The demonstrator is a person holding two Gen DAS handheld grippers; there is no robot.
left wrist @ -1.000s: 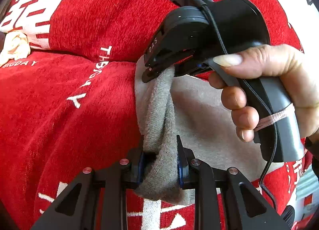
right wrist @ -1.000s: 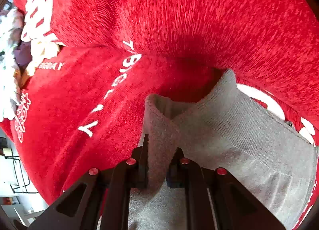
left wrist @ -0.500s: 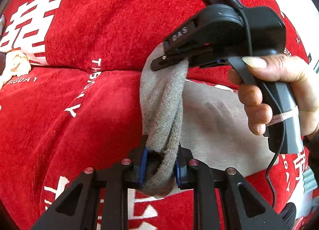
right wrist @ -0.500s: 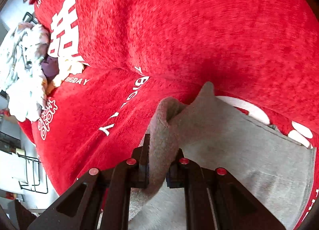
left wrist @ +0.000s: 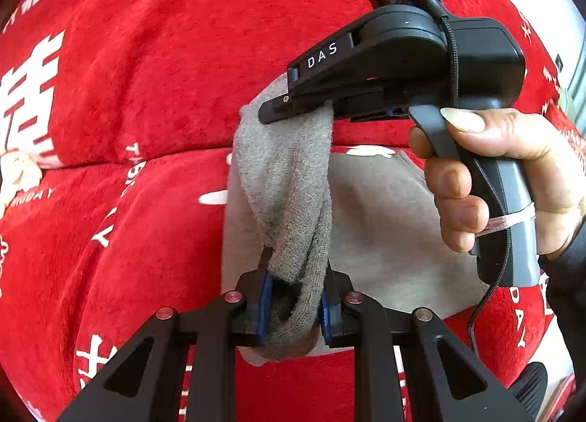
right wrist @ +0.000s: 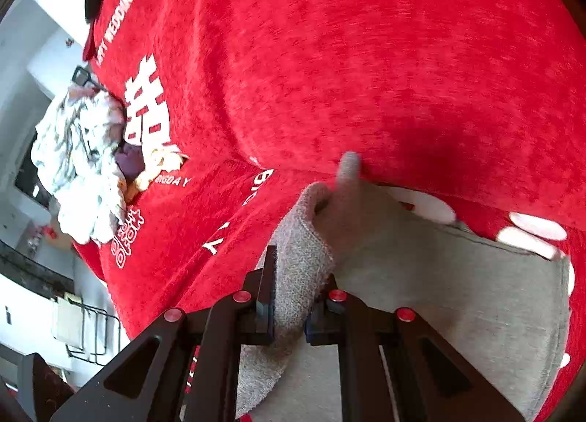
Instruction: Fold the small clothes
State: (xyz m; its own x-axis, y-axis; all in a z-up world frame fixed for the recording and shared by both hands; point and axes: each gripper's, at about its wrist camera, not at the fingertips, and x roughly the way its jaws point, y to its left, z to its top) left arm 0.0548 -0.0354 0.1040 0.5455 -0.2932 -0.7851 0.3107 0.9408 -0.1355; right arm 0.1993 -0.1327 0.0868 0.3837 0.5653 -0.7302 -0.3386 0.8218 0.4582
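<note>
Fingers: left gripper (left wrist: 295, 306) and right gripper (right wrist: 289, 306) both pinch the grey garment (left wrist: 384, 224).
Progress: edge lifted, fold not yet laid.

Both grippers clamped, angled downward

The left gripper (left wrist: 295, 299) pinches the gray garment (left wrist: 289, 180) between its pads — the right gripper (left wrist: 293, 105), held in a hand (left wrist: 512, 180), grips the same fabric — pointing left.

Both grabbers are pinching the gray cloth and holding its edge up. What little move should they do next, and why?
Probably carry the lifted edge across and lay it on the flat part. The left gripper and right gripper both pinch the gray garment along one bunched edge, raised off the red blanket, while the rest lies spread flat, ready to be folded over.
</note>
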